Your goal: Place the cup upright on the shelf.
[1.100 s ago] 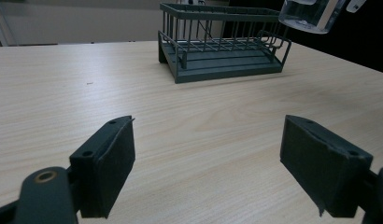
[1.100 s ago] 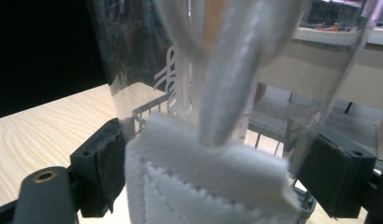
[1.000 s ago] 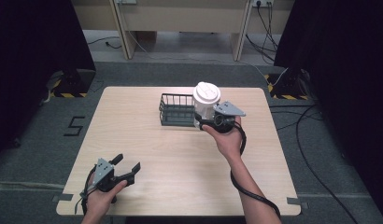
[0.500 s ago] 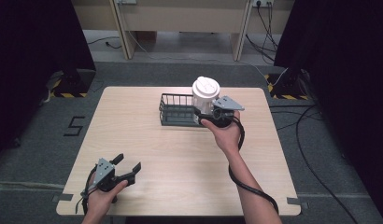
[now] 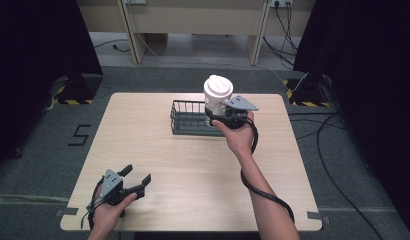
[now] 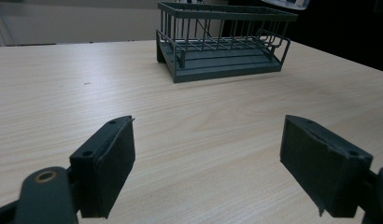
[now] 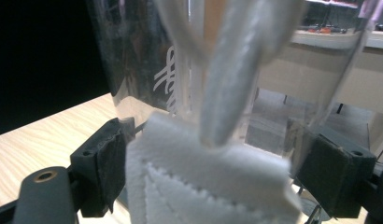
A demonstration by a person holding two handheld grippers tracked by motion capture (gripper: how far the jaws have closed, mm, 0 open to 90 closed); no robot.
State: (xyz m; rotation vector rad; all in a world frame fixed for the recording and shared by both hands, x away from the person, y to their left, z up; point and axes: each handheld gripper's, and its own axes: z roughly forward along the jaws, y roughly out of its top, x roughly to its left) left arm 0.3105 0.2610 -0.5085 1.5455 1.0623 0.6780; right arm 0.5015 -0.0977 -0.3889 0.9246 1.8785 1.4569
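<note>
High view: right gripper holds a clear cup with a white lid, lifted off the table. Cup sits over the 3 o'clock end of the wire rack, at about 12 o'clock on the tabletop. Jaws are clamped on the cup's lower body. Left gripper is parked at 7 o'clock near the front edge, jaws spread, nothing between them.

Left gripper view: both pads wide apart over bare wood. Rack stands at 12 o'clock, well apart, and looks empty. A sliver of the cup's lid is at the top edge, 1 o'clock.

Right gripper view: cup wall is pinched between the two pads; there's white folded paper and a straw-like tube inside, blurred. Table at 8 o'clock, below.

Status, my read: pick is done, cup is in the air beside/over the rack. Left to do: lower it into the rack or onto the table and release. Can't tell which target.
</note>
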